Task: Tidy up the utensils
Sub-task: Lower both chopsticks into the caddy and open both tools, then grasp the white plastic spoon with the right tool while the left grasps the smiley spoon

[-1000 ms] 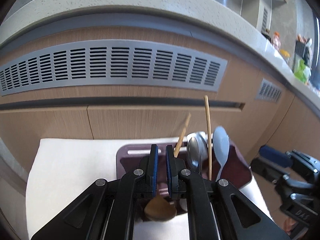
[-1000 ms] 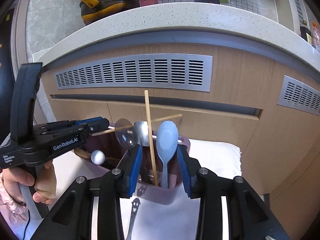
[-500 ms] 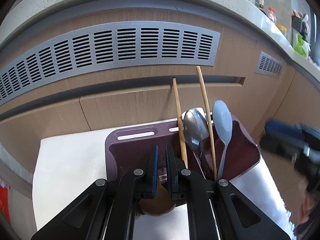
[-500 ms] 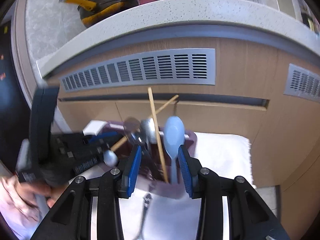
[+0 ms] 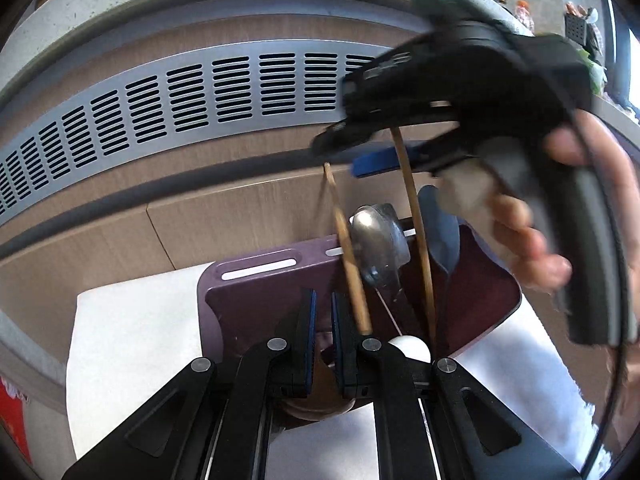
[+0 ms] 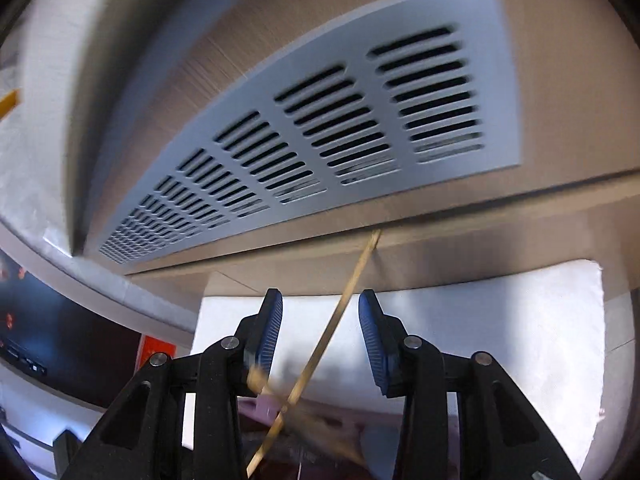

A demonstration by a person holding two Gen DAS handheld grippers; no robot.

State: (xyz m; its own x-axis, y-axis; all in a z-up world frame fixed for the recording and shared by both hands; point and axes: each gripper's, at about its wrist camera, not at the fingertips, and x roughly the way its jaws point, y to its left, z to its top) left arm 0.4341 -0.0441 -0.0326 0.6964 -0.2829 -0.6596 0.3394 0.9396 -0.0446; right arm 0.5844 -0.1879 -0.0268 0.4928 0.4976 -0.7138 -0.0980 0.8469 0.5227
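Note:
A purple utensil holder [image 5: 260,292] stands on a white cloth [image 5: 136,332]. It holds two wooden chopsticks [image 5: 416,232], a metal spoon [image 5: 378,240] and a blue spoon [image 5: 442,236]. My left gripper [image 5: 323,312] is shut on a brown wooden spoon [image 5: 320,384], low over the holder's near rim. My right gripper [image 6: 320,336] is open, above the holder, with one chopstick [image 6: 340,312] standing between its fingers and touching neither. In the left wrist view the right gripper [image 5: 384,148] is blurred, at the chopstick tops.
A wooden cabinet front with a grey vent grille [image 5: 200,92] rises right behind the cloth, under a speckled counter edge [image 5: 200,4]. The person's hand [image 5: 560,216] holds the right gripper. A red object [image 6: 156,352] sits at the left.
My right gripper swung up and over the holder, so a chopstick now stands between its open fingers. My left gripper stayed shut on the wooden spoon and moved slightly closer to the holder.

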